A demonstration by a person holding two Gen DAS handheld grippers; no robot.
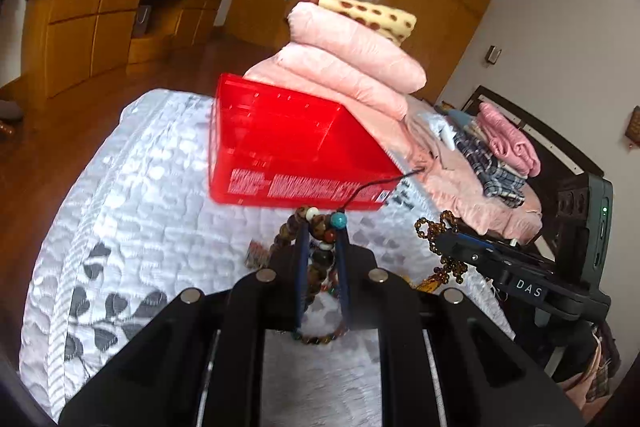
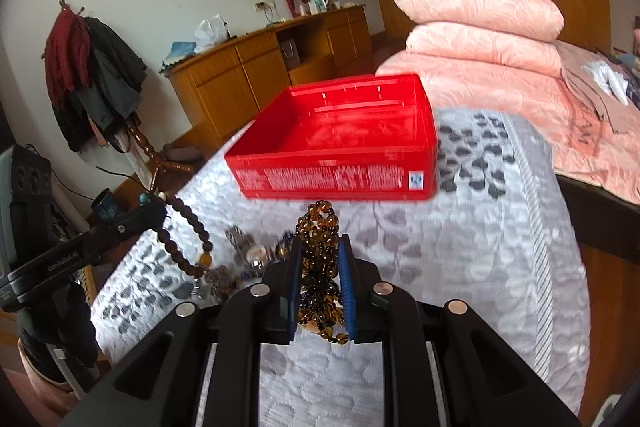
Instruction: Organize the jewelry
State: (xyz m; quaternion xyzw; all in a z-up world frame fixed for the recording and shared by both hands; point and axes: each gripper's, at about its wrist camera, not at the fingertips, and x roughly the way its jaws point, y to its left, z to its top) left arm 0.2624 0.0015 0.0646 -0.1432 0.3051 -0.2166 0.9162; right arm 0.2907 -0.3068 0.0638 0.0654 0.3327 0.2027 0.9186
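An open red plastic box (image 1: pixel 296 147) (image 2: pixel 340 147) sits on the white patterned bedspread ahead of both grippers. My left gripper (image 1: pixel 321 233) is shut on a strand of dark wooden beads (image 1: pixel 322 259) with a turquoise bead; the strand hangs off the bed. In the right wrist view that left gripper (image 2: pixel 156 211) is at the left, its strand (image 2: pixel 188 227) dangling. My right gripper (image 2: pixel 321 243) is shut on a bunched amber bead necklace (image 2: pixel 318 223). It also shows at the right (image 1: pixel 444 247) with its amber beads (image 1: pixel 428 227). Small loose jewelry pieces (image 2: pixel 248 251) lie on the bedspread.
Folded pink quilts (image 2: pixel 480 27) and a spotted blanket are stacked behind the box on a pink cover. Folded clothes (image 1: pixel 504 147) lie further along the bed. A wooden cabinet (image 2: pixel 260 67) stands across the floor, and a coat stand (image 2: pixel 92 75) is at the bed's left edge.
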